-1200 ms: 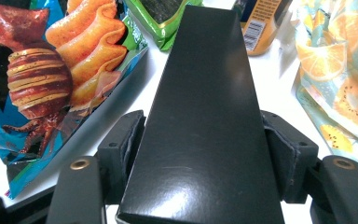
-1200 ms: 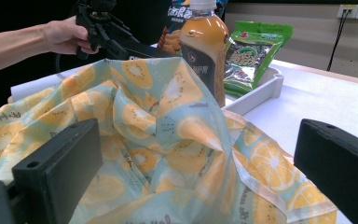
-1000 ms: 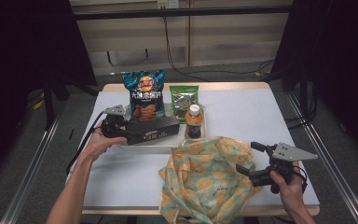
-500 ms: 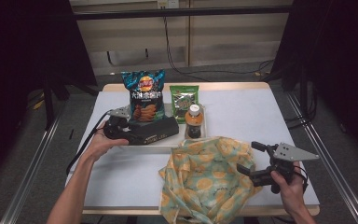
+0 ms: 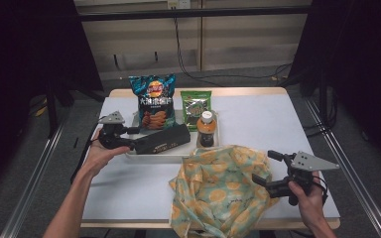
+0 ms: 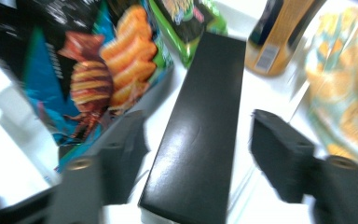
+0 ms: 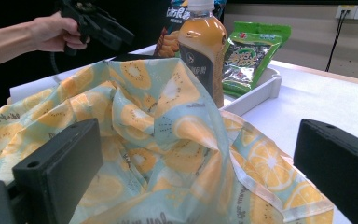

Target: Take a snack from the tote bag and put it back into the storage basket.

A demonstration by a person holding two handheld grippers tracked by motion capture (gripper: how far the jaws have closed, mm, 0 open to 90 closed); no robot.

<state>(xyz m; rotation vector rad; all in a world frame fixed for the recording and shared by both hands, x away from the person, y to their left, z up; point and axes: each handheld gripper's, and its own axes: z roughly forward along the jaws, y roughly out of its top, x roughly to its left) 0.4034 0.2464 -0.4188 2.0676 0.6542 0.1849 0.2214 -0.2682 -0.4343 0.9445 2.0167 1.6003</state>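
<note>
A long black box (image 5: 164, 140) lies slantwise in a white tray (image 5: 154, 156). My left gripper (image 5: 133, 139) is at the box's left end. In the left gripper view the box (image 6: 200, 121) sits between the jaws of that gripper (image 6: 198, 126), with a narrow gap on each side. The jaws have just been closing and the pads do not press on the box. My right gripper (image 5: 264, 167) stands open at the right edge of a fruit-print cloth bag (image 5: 218, 188). Its wide jaws (image 7: 200, 140) face the crumpled bag (image 7: 144, 140) without gripping it.
Also in the tray stand a blue chips bag (image 5: 155, 101), a green snack pack (image 5: 196, 105) and a bottle of brown tea (image 5: 206, 130). The white tabletop (image 5: 268, 119) spreads to the right of the tray. Dark floor surrounds the table.
My left gripper has drawn back slightly to the left along the black box. The right gripper and the cloth bag are where they were.
</note>
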